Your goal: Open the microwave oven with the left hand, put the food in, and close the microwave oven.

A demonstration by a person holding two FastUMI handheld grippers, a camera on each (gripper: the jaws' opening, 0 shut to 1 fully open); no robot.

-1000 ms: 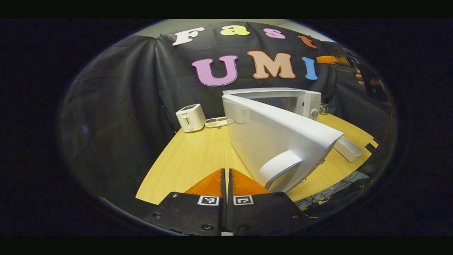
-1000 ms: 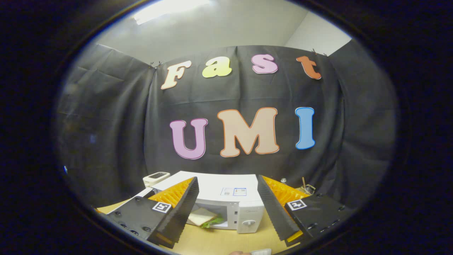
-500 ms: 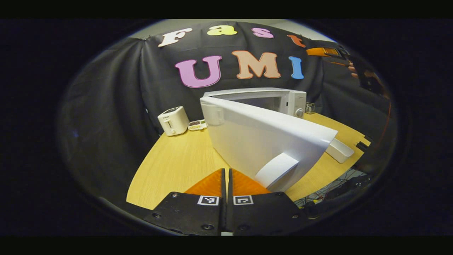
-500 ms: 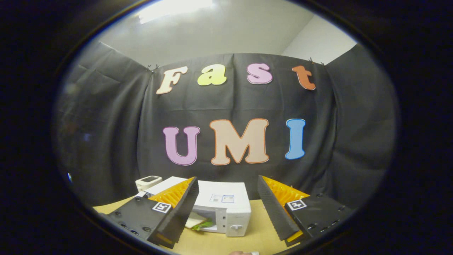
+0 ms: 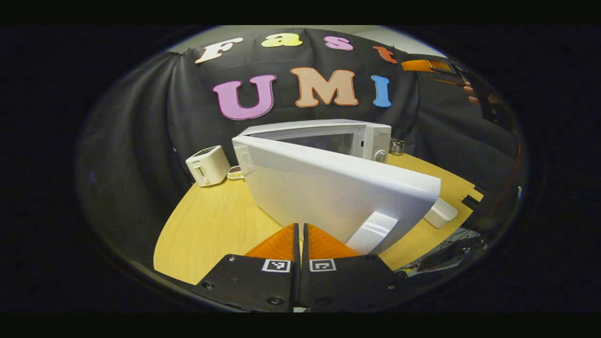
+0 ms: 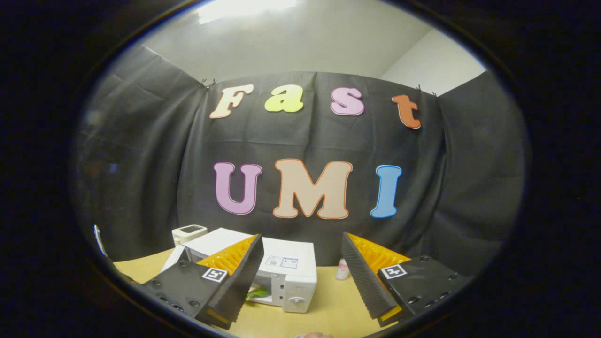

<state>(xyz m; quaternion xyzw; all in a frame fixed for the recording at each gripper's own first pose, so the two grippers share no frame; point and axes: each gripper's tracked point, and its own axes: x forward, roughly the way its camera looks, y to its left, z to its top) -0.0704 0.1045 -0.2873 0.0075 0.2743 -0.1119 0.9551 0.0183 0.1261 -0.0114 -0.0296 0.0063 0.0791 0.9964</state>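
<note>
Swinging further shut since a second ago, the microwave door [image 5: 338,188] nears the oven [image 6: 286,277] with the food [image 6: 256,293] inside, pushed by the closed left gripper [image 5: 300,244]; the right gripper [image 6: 300,277] hangs open, so closing remains.

White microwave oven [image 5: 371,136], white door [image 5: 328,188] with a glossy white handle [image 5: 371,232]. Green leafy food [image 6: 256,293] with a pale slice inside the oven. Cream-white toaster [image 5: 207,165] at far left, dark slot on top. Light wood-grain table [image 5: 211,225], yellowish tan. White oblong tray [image 5: 440,213] near the table's right edge. Black-and-white square marker tags on black gripper bodies: left gripper [image 5: 300,234], right gripper [image 6: 300,263]. Pale grey wall [image 6: 291,42] above.
</note>
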